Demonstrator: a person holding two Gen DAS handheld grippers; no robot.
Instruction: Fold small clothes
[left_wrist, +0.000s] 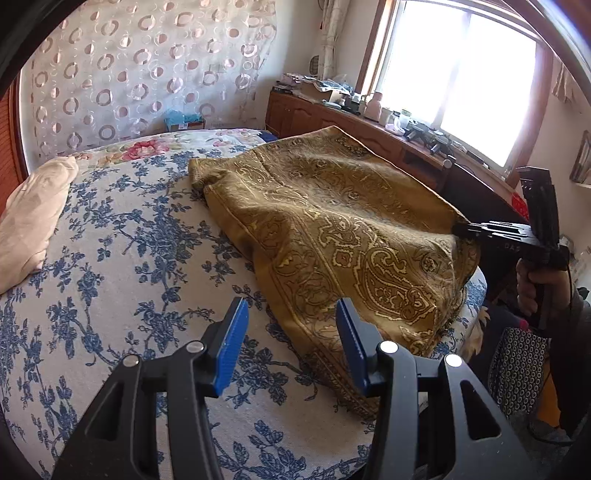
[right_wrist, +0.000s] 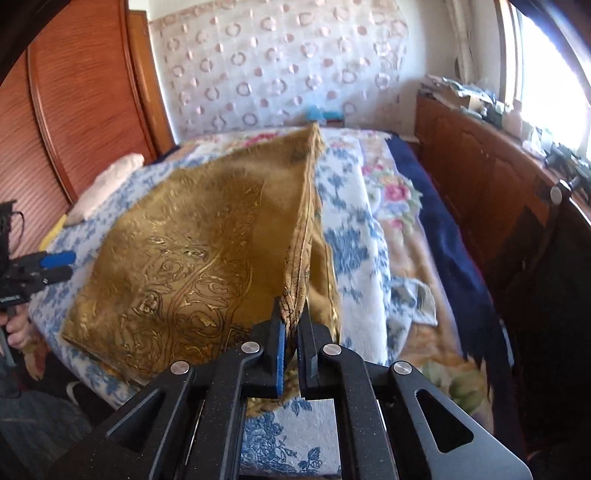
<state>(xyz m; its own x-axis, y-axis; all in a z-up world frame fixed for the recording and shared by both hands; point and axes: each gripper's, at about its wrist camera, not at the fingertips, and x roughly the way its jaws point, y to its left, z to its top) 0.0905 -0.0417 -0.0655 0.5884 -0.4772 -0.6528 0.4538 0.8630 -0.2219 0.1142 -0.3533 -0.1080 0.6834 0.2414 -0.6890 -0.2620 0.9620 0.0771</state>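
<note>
A golden-brown paisley cloth (left_wrist: 332, 229) lies on the bed with its right side lifted. My left gripper (left_wrist: 291, 317) is open and empty, its blue pads (left_wrist: 231, 347) just above the bedspread, near the cloth's near left edge. My right gripper (right_wrist: 291, 325) is shut on the cloth's (right_wrist: 192, 243) near corner and holds it raised, so a fold ridge runs away toward the far corner. The right gripper also shows in the left wrist view (left_wrist: 461, 229), at the cloth's right edge. The left gripper shows in the right wrist view (right_wrist: 59, 266), open, left of the cloth.
The bed has a blue-flowered white bedspread (left_wrist: 122, 266). A cream pillow (left_wrist: 33, 218) lies at the left. A wooden cabinet (left_wrist: 332, 118) with clutter runs under the window to the right. A wooden headboard (right_wrist: 81, 92) stands at the bed's left side.
</note>
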